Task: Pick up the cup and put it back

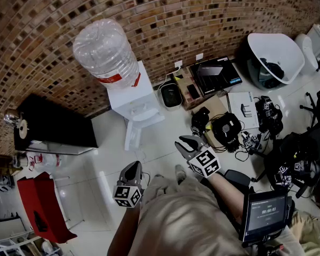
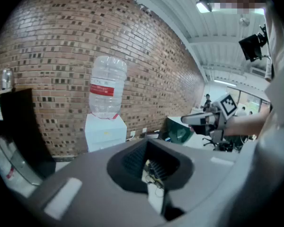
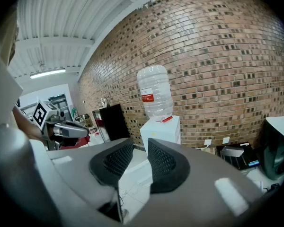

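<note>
Lower centre, the left hand-held gripper has its jaws together on nothing. The right hand-held gripper is barely parted, also empty. What looks like a clear plastic cup stands on the white floor, mid-frame.

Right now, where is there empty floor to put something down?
Bare white floor lies between the water dispenser, the black cabinet and the red box. Right of the dispenser, along the brick wall, black gear crowds it.
</note>
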A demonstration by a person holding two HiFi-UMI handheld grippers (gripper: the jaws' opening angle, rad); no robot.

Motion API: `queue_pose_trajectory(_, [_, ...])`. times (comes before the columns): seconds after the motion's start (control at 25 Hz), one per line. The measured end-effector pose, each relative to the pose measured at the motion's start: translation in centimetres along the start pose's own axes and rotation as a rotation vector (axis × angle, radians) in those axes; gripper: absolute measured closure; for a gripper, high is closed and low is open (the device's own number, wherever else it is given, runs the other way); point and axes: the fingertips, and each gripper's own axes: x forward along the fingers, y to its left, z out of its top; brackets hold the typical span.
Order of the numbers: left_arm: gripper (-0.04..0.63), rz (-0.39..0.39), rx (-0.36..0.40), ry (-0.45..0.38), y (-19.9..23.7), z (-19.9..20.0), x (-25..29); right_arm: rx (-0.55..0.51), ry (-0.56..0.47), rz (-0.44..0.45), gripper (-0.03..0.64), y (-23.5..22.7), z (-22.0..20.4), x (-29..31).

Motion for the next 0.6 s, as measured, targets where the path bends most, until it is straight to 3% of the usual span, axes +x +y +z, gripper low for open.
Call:
queue_pose_trajectory(0.32, [0.595,-0.007,-0.013,0.007,0.4,0.0,1.5,0.024,0.015,-0.04,0.525,-3.0,-1.0,0.8])
queue_pose_trajectory(0.6, [0.595,-0.048,-0.021,0.053,3.2,-0.4,4.0,0.055,0.044,-0.087,0.525,-4.6,-1.3,3.0])
